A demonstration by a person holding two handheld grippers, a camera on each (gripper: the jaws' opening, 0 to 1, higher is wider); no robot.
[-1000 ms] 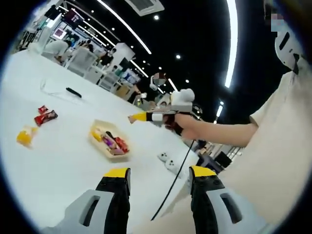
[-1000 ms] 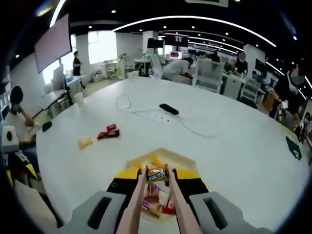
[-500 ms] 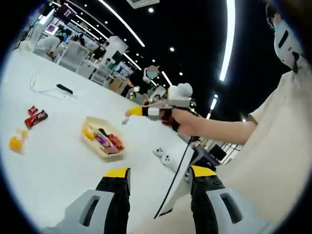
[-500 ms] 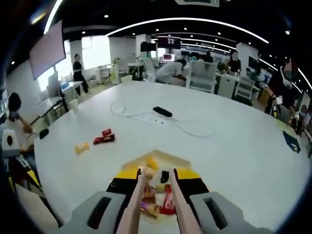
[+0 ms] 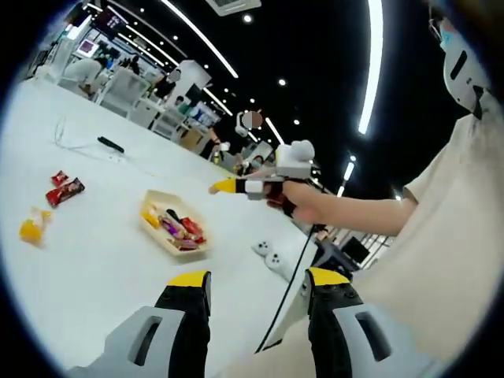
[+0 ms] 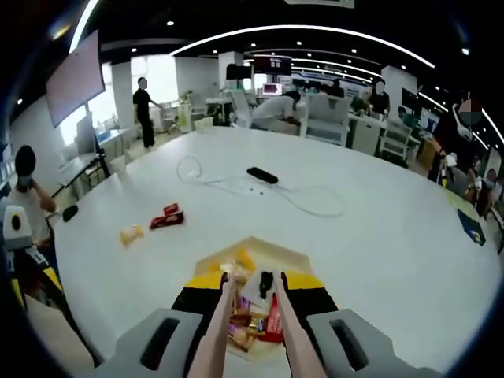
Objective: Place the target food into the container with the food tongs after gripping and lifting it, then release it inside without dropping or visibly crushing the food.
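- Hovering over the container (image 6: 253,293), the right gripper (image 6: 252,285) carries a pair of food tongs (image 6: 223,315) whose two tan arms run up from the bottom of the right gripper view towards 12 o'clock, tips a little apart and nothing between them
- The container is a shallow cream tray on the white table (image 6: 378,236), directly beneath the tong tips, already loaded with wrapped snacks (image 6: 250,324) in red, purple and gold
- The right gripper's jaws stand partly closed on the tong handles; I judge the tongs relaxed, with no food in them
- Loose targets left on the table: a yellow packet (image 6: 131,234) and a red wrapper (image 6: 168,217), both towards 10 o'clock of the tong tips and well apart from the container; the red wrapper's long axis runs roughly 8 to 2 o'clock
- The left gripper (image 5: 256,287) hangs back near the person's body with jaws apart and empty; in its view the container (image 5: 172,233) lies at 11 o'clock, so the right one is far nearer the food
- A black remote (image 6: 261,175) and a white cable (image 6: 315,206) lie beyond at 12 o'clock
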